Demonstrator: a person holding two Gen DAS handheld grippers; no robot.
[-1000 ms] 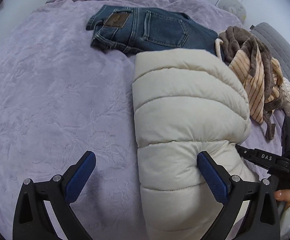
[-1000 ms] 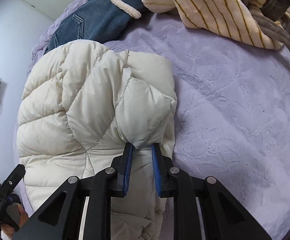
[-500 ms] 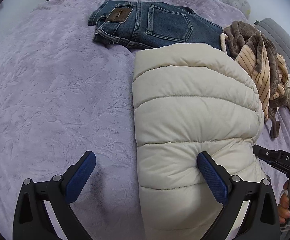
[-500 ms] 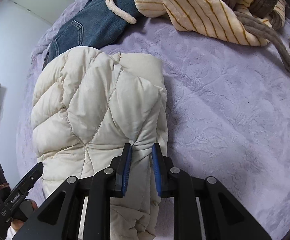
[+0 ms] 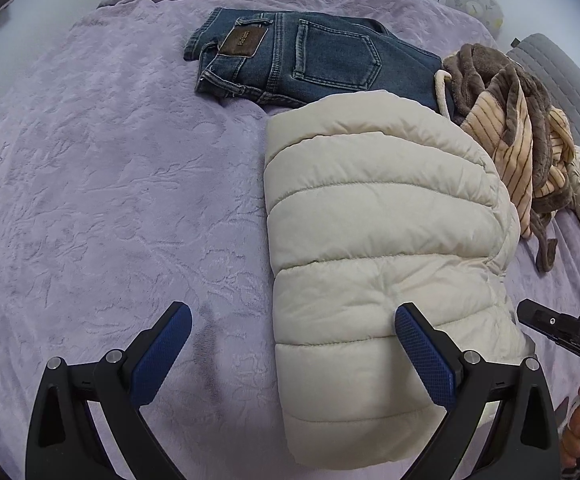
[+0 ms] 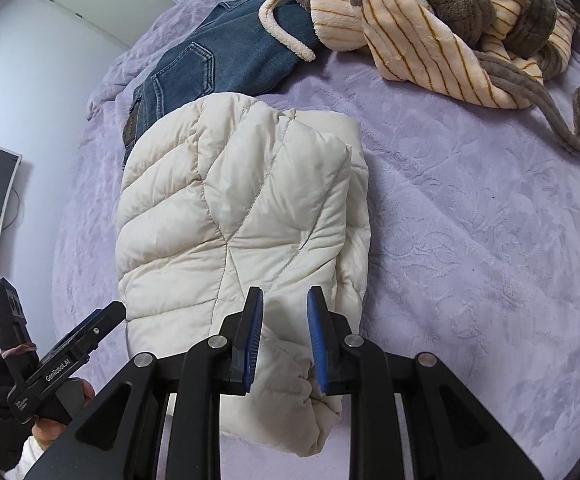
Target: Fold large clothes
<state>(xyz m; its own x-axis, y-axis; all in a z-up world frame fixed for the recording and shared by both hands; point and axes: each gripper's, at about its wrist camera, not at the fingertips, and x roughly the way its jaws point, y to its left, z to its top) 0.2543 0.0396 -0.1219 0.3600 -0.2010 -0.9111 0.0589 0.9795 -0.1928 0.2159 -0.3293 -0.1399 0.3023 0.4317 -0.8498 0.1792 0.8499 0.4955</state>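
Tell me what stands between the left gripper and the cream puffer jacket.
Nothing visible does. The left gripper is wide open right at the puffer jacket; its right finger is over the jacket's near end, the other over bare purple bedspread.

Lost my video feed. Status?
Both grippers open: left gripper, right gripper. Puffer jacket folded on bed. Nothing in the way.

both wrist views look down closely (from opposite sides) at one jacket [image 5: 374,240] [image 6: 241,216].

Bare blanket [image 5: 109,200] left of jacket [image 5: 370,220]
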